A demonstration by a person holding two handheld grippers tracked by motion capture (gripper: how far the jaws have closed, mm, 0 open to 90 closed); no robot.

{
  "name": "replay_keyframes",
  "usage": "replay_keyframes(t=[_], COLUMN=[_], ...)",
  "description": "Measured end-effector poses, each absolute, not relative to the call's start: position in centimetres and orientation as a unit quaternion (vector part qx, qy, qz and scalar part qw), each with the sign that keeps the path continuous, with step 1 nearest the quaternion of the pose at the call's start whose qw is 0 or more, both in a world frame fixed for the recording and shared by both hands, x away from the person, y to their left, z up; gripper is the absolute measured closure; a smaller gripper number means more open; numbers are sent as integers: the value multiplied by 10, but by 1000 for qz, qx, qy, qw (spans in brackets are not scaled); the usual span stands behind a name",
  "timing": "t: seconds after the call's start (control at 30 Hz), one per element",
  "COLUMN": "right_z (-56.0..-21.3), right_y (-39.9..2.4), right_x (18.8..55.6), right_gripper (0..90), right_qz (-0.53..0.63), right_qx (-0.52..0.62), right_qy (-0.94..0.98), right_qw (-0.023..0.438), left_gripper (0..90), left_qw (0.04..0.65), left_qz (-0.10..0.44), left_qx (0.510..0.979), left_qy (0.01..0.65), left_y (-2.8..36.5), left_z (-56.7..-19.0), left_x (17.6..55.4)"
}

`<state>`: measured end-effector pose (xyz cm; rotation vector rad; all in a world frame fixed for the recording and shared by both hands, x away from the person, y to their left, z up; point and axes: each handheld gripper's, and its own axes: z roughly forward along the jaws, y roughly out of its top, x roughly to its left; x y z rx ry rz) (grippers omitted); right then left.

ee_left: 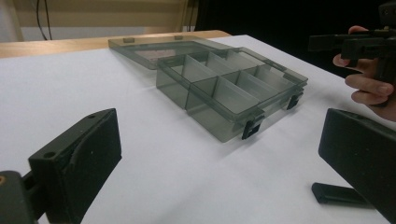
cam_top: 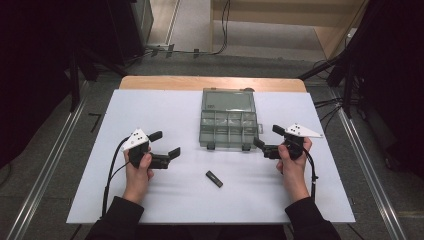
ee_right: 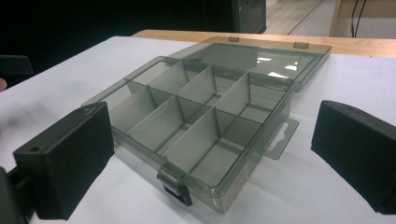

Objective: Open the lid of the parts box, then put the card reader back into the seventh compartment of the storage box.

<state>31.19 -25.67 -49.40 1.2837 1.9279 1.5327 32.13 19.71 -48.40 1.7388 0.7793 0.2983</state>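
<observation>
Both grippers (cam_top: pixel 164 144) (cam_top: pixel 267 137) wide open, empty, near organizer box (cam_top: pixel 229 127)

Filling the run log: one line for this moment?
left tool: open | right tool: open | organizer box: lid open, empty | black stick: on table, untouched

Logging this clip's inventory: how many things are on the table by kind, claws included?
Clear grey compartment box, lid open: 1
Small black stick: 1
Handheld claws, left claw and right claw, both open: 2
Total: 4
</observation>
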Motion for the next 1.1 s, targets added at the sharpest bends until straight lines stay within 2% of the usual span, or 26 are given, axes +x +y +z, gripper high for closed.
replay_keyframes(t=[0.27,0.8,1.1], right_z=[-491,-483,-481], right_y=[-250,-228,-197], right_x=[298,287,279], right_gripper=[0,0,0], right_qz=[538,522,513], right_qx=[440,411,376], right_qy=[695,724,757], right_qw=[184,185,152], left_gripper=[0,0,15], left_qw=[556,580,589], left_qz=[142,167,160], left_qx=[754,724,712], left_qy=[320,334,346], left_y=[211,256,271], left_z=[-489,-481,-484], left_x=[305,280,273])
